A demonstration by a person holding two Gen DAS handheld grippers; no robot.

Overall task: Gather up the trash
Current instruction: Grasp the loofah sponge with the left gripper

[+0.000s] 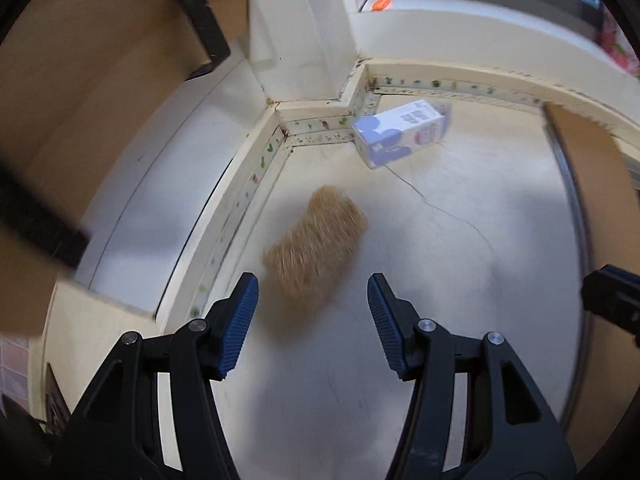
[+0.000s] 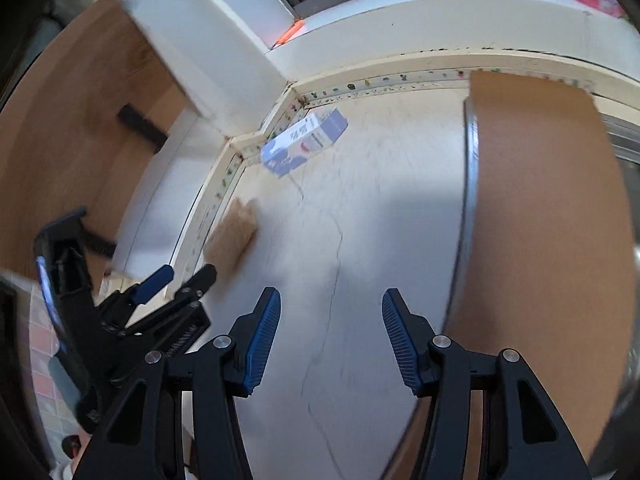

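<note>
A tan fibrous scrub pad (image 1: 316, 246) lies on the white counter, just beyond my open, empty left gripper (image 1: 313, 296). A white and blue carton (image 1: 402, 133) lies on its side farther back near the corner trim. In the right wrist view the pad (image 2: 232, 236) lies left of centre and the carton (image 2: 304, 146) lies by the corner. My right gripper (image 2: 331, 312) is open and empty above bare counter. The left gripper (image 2: 176, 274) shows at the left of that view, next to the pad.
A brown board (image 2: 552, 216) with a metal rim stands at the right, and shows in the left wrist view (image 1: 592, 184). A raised white trim (image 1: 248, 184) borders the counter at left and back. A wooden cabinet (image 1: 92, 80) with black handles stands left. An orange item (image 1: 380, 2) lies on the sill.
</note>
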